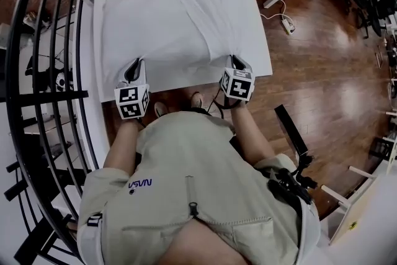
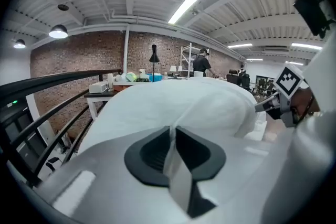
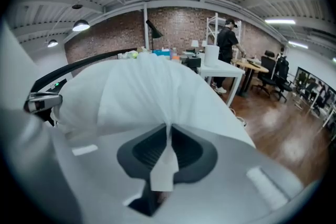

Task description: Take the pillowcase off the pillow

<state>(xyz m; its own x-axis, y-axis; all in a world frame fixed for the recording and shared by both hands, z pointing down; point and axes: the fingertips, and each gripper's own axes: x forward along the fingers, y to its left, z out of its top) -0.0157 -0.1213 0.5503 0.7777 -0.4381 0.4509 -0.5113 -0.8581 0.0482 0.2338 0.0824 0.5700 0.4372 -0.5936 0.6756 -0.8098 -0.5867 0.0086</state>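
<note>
Left tool point(image 2: 172, 136) and right tool point(image 3: 169, 136) each pinch pillowcase point(image 1: 180, 28) cloth above the counter's point(image 1: 98, 53) near edge. It looks light, limp and slippery, so hold the hem.

White pillowcase point(image 1: 180, 25) on and not yet off, covering the whole pillow. The pillow itself is hidden, only its bulk shows as a plump rect. mound. Lies flat on white table point(image 1: 186, 87), long side across, fills most of the top. Cloth is plain & matte w/ soft creases fanning from the far middle toward the near edge. Near edge gathered at 2 spots, one by ea. near corner: a thin fold is clamped in left gripper point(image 1: 135, 66), another in right gripper point(image 1: 234, 62), w/ the cloth drawn taut from the mound to both.
</note>
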